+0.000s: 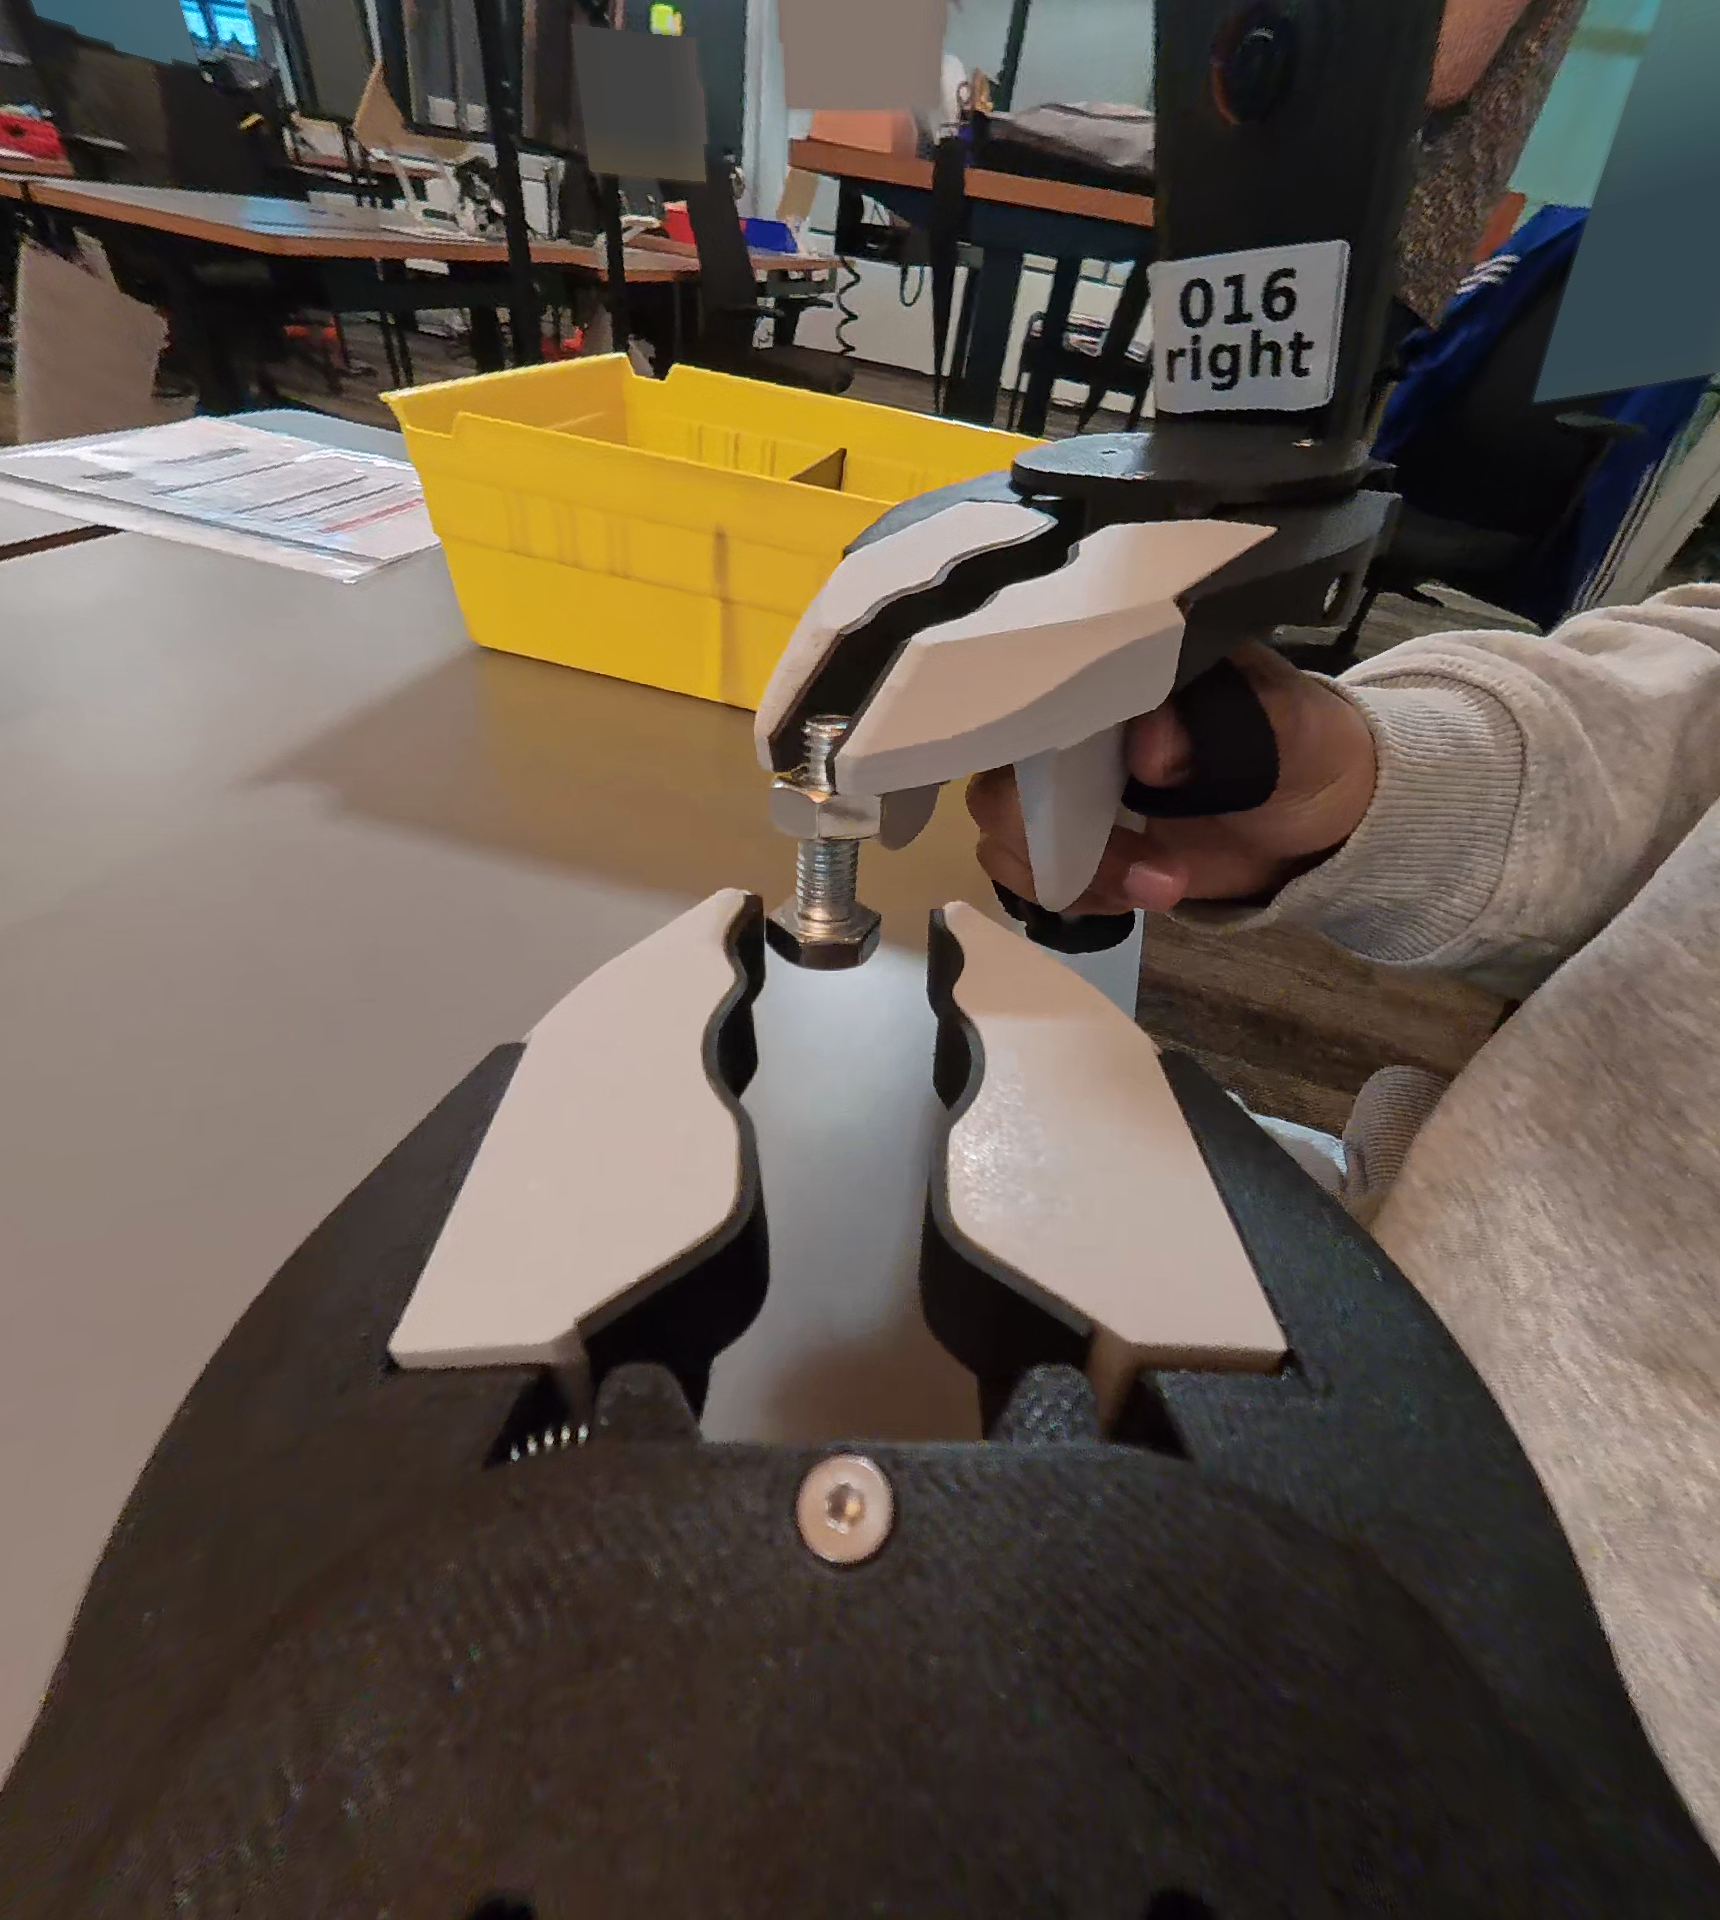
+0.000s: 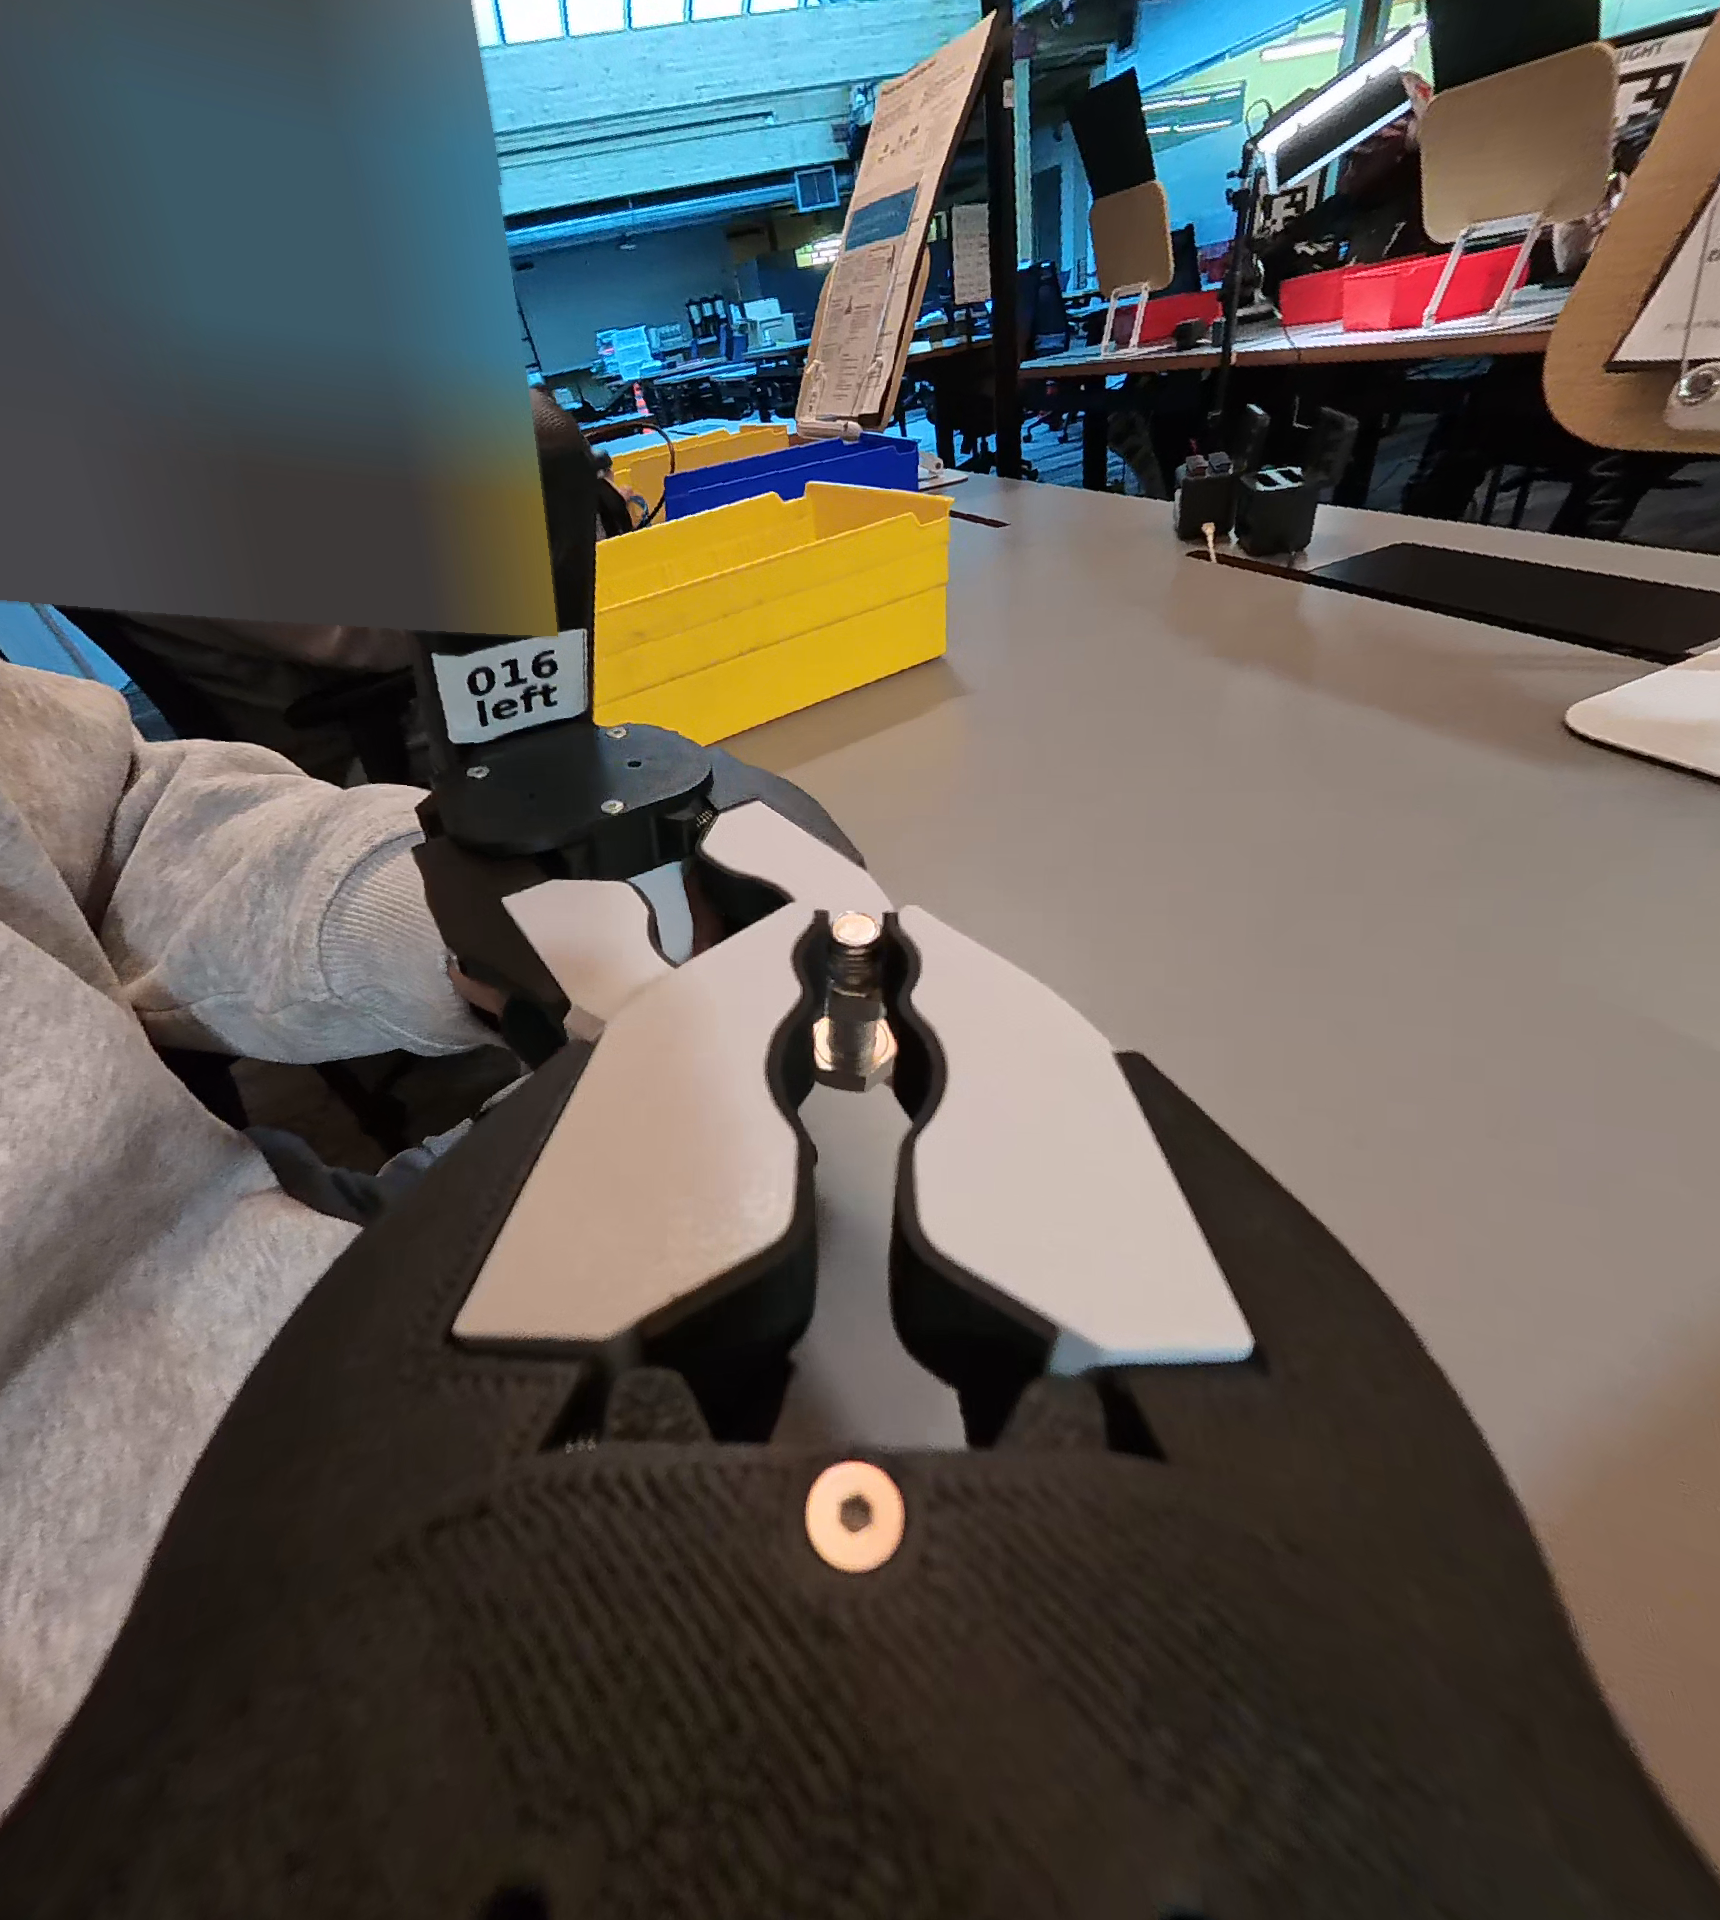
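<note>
Bolt [image 1: 823, 883] with nut [image 1: 823, 808] looks small, stiff, slick. Right claw [image 1: 809, 753] pinches its thread; left claw [image 1: 845, 920], open, flanks the head.

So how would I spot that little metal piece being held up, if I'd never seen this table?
Start at the grey table, in front of the yellow bin. There the right gripper points down, pinching the bolt by its threaded end. It is the only shiny silver thing there, with a nut on its shaft and its hex head lowest.

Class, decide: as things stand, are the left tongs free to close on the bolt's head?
Probably yes: the left tongs are open, the bolt head sits between their tips, and the right tongs grip only its threaded end.
</note>
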`<action>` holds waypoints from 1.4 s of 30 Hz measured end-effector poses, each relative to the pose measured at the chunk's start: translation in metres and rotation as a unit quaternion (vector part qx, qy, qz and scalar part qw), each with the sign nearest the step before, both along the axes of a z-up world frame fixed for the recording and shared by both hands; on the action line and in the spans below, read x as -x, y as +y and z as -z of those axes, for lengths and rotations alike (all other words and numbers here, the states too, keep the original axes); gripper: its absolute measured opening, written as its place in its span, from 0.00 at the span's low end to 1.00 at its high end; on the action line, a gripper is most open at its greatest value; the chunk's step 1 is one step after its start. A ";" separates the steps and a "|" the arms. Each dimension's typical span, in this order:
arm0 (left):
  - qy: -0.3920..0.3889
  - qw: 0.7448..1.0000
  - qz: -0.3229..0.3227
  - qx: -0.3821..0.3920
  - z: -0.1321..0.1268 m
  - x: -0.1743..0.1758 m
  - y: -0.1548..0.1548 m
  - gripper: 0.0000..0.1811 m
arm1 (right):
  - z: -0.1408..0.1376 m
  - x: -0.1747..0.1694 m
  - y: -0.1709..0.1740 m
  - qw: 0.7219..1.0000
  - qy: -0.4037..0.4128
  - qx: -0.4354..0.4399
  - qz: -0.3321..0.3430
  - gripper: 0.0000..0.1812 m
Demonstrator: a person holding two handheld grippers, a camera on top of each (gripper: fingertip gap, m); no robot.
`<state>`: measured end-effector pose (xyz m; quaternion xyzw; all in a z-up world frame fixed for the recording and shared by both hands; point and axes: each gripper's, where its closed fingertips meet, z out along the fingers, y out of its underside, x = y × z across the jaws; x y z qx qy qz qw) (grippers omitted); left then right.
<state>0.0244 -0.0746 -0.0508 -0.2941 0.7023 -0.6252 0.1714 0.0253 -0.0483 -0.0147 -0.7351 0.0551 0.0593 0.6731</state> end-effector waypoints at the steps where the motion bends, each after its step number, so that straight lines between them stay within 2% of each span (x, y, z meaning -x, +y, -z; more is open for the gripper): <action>1: -0.002 1.000 0.003 0.000 0.000 0.001 0.000 0.16 | 0.000 0.001 0.000 1.000 0.000 0.001 -0.003 0.05; 21: -0.026 0.997 0.075 0.003 -0.005 0.017 -0.007 0.10 | -0.002 0.019 -0.006 0.996 0.024 -0.004 -0.091 0.05; 27: -0.036 0.998 0.050 -0.006 -0.005 0.011 -0.002 0.10 | -0.002 0.014 -0.004 0.997 0.018 -0.007 -0.071 0.05; 32: -0.048 0.998 0.003 -0.037 -0.002 -0.003 0.011 0.10 | -0.010 -0.004 -0.008 1.000 0.003 0.003 -0.021 0.13; 35: -0.064 0.996 -0.027 -0.051 -0.002 -0.012 0.018 0.10 | -0.012 -0.016 -0.007 0.999 0.018 0.039 -0.001 0.14; 39: -0.058 0.997 -0.049 -0.032 -0.006 -0.016 0.022 0.10 | 0.004 -0.024 -0.001 0.986 0.051 0.158 0.007 0.19; 42: -0.054 0.997 -0.050 -0.028 -0.007 -0.014 0.022 0.10 | 0.005 -0.016 0.006 0.975 0.071 0.210 -0.012 0.19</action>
